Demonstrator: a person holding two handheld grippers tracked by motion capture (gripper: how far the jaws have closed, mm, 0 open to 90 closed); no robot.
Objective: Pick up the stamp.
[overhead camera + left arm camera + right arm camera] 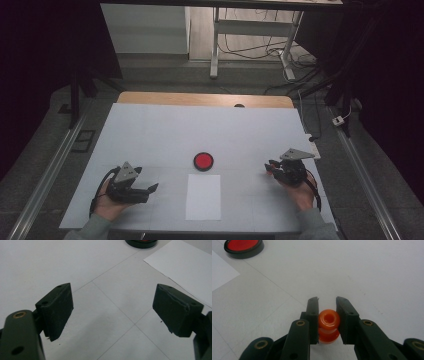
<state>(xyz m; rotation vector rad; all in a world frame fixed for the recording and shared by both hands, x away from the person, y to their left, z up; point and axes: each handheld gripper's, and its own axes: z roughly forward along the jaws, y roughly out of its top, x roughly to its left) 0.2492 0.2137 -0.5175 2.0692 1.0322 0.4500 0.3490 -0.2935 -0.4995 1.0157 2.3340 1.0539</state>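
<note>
Hands are coming in from the near edge of a white table (150, 130), each one holding a black two-jaw gripper; the left gripper (152, 188) is lying low at the near left, its jaws standing wide apart with bare tabletop between them, and the left gripper view is showing the two dark pads (58, 310) spread far from each other above thin grid lines on the surface; the right gripper (270, 166) is sitting at the near right, a grey three-cornered plate on top of it, its jaws pointing left toward the middle; in the right gripper view the right gripper is clamping a small orange spool-shaped piece (328, 319), the jaws pressing on both its sides, and the piece is sitting deep between the jaws, just above the table; a round red disc with a black rim (203, 161) is lying near the table's middle, between the two grippers and slightly farther away; a white sheet of paper (203, 197) is lying flat just on the near side of the disc, apart from both grippers.
</note>
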